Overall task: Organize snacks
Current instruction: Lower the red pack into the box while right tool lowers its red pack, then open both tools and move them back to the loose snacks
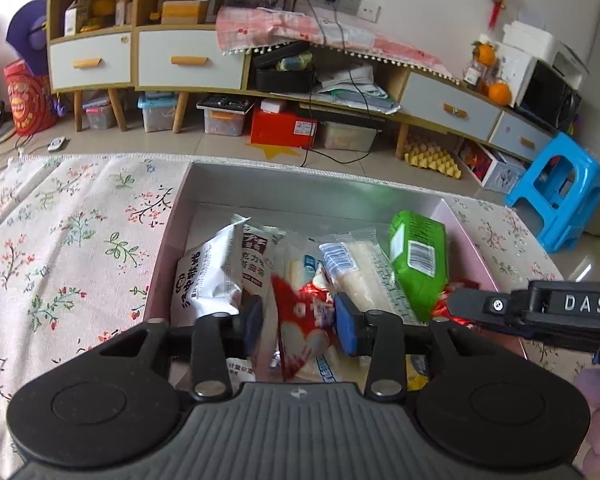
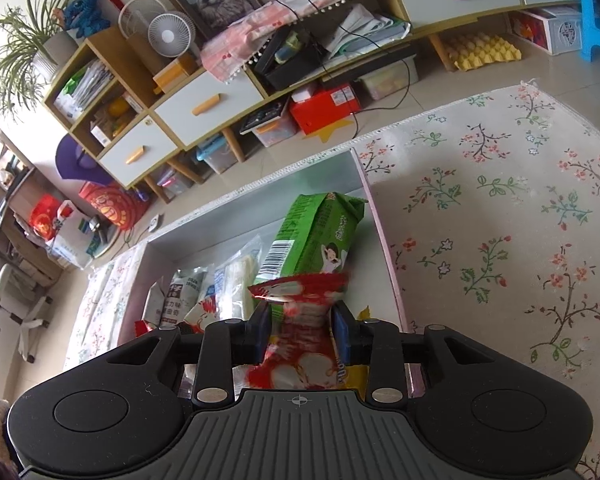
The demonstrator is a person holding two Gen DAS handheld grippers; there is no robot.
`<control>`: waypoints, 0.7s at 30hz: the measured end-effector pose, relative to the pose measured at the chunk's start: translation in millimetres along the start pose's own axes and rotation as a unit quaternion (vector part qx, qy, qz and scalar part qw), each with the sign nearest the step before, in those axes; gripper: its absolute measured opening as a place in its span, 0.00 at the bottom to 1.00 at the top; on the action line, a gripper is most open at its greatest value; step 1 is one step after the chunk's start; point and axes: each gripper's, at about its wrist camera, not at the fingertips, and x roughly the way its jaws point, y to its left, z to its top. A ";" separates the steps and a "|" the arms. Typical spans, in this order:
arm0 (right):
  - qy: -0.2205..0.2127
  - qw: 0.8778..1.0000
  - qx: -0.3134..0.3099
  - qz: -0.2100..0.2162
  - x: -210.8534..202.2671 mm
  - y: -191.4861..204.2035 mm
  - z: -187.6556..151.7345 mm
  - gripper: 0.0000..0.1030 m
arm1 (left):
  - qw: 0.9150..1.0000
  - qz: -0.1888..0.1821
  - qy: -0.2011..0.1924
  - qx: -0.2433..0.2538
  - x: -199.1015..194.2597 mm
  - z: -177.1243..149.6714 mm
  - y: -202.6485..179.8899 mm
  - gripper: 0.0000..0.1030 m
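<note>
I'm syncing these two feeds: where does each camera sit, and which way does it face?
Left wrist view: on the left gripper, looking down into the box; its fingers flank a red snack packet; the right gripper enters alongside.
Right wrist view: on the right gripper, looking down the box's right side; another red packet between its fingers.
Shared: box, green packet, floral cloth.

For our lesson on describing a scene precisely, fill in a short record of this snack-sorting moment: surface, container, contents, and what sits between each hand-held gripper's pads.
surface: floral cloth
container: shallow pink-sided open box
contents: green plastic snack pack, white printed pouch, clear-wrapped white sticks, more packets
left hand-held gripper: red-and-white packet between its pads, over the box
right hand-held gripper: red-and-white wrapper between its pads, near the green pack
grip contact: unclear in both
</note>
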 end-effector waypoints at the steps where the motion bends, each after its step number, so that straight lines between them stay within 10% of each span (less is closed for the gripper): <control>1: 0.000 1.000 -0.004 0.000 -1.9 1.3 0.8 0.34 | 1.000 0.000 0.002 0.011 -2.2 -0.4 -2.3 0.51; 7: -0.007 1.000 -0.010 0.002 -20.0 8.8 3.4 0.65 | 0.999 0.002 0.003 0.038 -21.0 -5.7 -7.5 0.84; 21: 0.009 0.997 -0.075 -0.032 -76.2 12.6 -7.6 0.86 | 0.998 0.018 0.051 0.035 -62.7 -24.4 -6.9 0.99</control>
